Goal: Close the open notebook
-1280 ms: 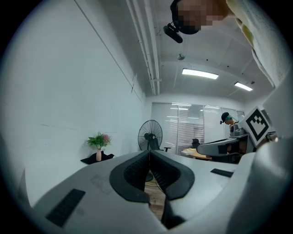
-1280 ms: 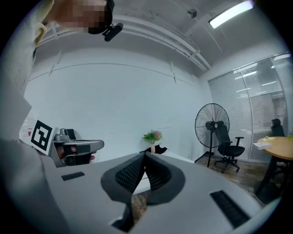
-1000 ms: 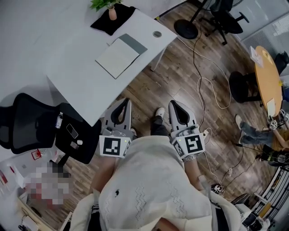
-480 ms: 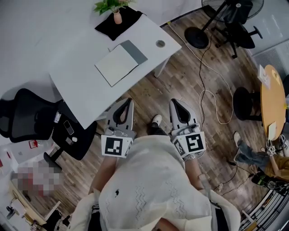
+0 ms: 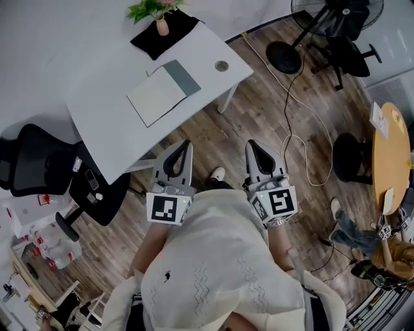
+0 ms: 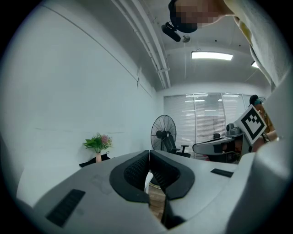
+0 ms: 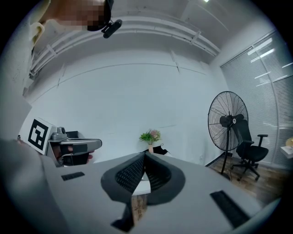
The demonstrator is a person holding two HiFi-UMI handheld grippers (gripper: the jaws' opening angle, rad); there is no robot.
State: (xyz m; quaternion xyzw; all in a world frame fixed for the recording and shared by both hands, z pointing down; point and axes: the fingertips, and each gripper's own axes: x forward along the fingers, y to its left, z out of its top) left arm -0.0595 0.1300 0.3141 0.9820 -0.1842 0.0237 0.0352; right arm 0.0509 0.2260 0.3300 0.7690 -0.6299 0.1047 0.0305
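The notebook (image 5: 162,90) lies on the white table (image 5: 97,77), showing a pale page with a grey-green band along its right side. My left gripper (image 5: 187,143) and right gripper (image 5: 249,143) are side by side over the wooden floor, short of the table and apart from the notebook. Both point forward, roughly level. In the left gripper view the left gripper (image 6: 149,151) has its jaws pressed together with nothing between them. The right gripper (image 7: 144,155) looks the same in the right gripper view. The notebook is hidden in both gripper views.
A potted plant (image 5: 155,13) on a black mat (image 5: 165,29) stands at the table's far end. A black office chair (image 5: 39,168) sits to the left, a floor fan (image 5: 323,19) and a cable (image 5: 291,129) to the right, and a round wooden table (image 5: 388,149) at far right.
The person has walked on with both grippers held out. The fan base and round table have slid down the head view. Both grippers have stayed shut.
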